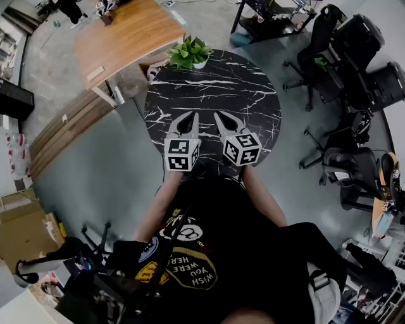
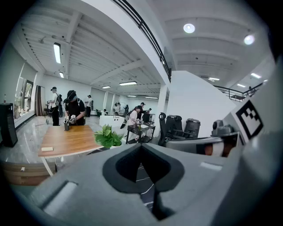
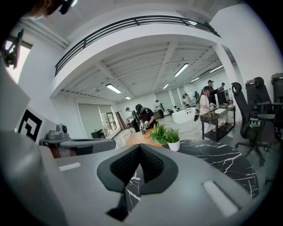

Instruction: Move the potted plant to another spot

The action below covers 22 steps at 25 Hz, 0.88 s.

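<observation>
The potted plant (image 1: 189, 53), green leaves in a small white pot, stands at the far edge of the round black marble table (image 1: 253, 95). My two grippers hover side by side over the near part of the table, well short of the plant. The left gripper (image 1: 192, 116) is shut and empty, and so is the right gripper (image 1: 219, 116). The left gripper view shows the plant (image 2: 107, 136) ahead and to the left of the closed tips (image 2: 141, 146). In the right gripper view the plant (image 3: 166, 134) stands just right of the closed tips (image 3: 139, 147).
A wooden table (image 1: 126, 31) stands beyond the marble one on the left, with people (image 2: 73, 108) working at it. Black office chairs (image 1: 354, 50) crowd the right side. A black cart (image 1: 272, 16) is at the back, and cardboard boxes (image 1: 22, 234) lie at the near left.
</observation>
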Tool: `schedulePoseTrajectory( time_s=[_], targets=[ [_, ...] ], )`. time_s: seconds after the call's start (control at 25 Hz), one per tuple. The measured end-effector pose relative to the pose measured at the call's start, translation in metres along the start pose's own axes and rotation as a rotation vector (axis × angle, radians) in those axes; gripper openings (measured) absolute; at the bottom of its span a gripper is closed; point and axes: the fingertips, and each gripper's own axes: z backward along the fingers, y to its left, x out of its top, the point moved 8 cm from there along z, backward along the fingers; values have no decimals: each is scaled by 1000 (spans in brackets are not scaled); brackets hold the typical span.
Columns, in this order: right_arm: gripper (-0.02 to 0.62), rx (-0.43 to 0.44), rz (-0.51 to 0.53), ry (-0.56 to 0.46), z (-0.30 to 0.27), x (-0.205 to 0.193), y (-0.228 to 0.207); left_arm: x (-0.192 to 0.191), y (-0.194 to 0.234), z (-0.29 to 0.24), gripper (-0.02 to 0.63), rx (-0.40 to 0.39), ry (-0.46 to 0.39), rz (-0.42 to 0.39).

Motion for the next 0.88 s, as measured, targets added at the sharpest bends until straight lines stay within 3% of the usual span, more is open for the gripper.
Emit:
schedulePoseTrajectory(
  time_s=[0.68, 0.88],
  targets=[
    [2, 3, -6, 4, -8, -1, -12, -2, 5, -13, 3, 8, 8, 12],
    [3, -4, -4, 28, -27, -7, -32, -6, 13, -22, 3, 19, 24, 21]
  ],
)
